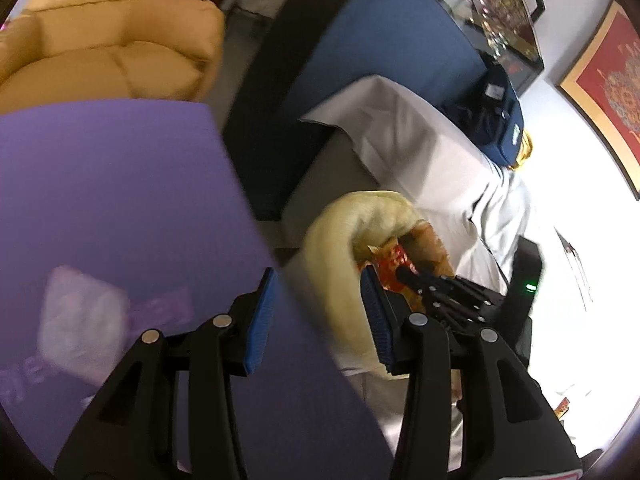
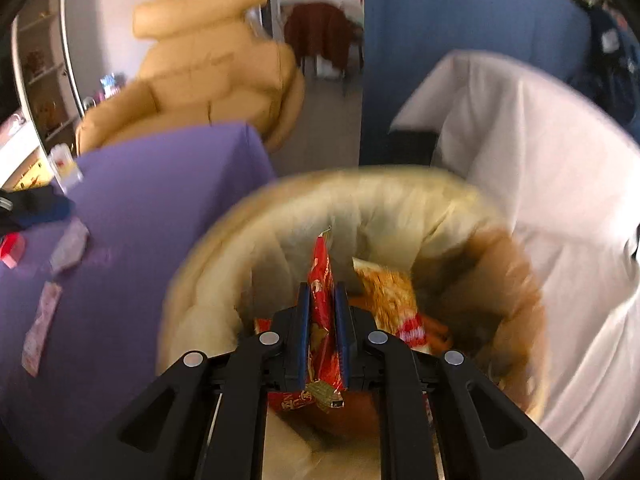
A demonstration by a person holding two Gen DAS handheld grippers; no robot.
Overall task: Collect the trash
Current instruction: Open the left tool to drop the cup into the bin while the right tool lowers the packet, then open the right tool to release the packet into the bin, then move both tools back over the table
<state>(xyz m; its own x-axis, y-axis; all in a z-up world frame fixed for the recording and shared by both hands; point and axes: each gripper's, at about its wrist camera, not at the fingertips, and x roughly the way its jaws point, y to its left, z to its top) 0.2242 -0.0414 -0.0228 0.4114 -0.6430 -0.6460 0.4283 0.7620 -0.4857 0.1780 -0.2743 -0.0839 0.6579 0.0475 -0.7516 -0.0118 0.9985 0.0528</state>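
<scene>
My right gripper (image 2: 322,294) is shut on a red snack wrapper (image 2: 320,264) and holds it upright over the mouth of a bin lined with a cream bag (image 2: 360,208). An orange and white wrapper (image 2: 386,292) lies inside the bin. In the left wrist view the right gripper (image 1: 408,274) and the red wrapper (image 1: 394,258) sit inside the bin's rim (image 1: 344,236). My left gripper (image 1: 320,316) is open and holds nothing, straddling the edge of the purple table (image 1: 120,200) beside the bin. A blurred pale wrapper (image 1: 80,320) lies on the table to its left.
More pale wrappers (image 2: 42,320) (image 2: 70,246), a small red item (image 2: 12,250) and a clear cup (image 2: 64,164) sit on the purple table (image 2: 160,220). A white-draped seat (image 2: 540,160) stands right of the bin. A tan armchair (image 2: 208,80) and a blue partition (image 2: 460,40) are behind.
</scene>
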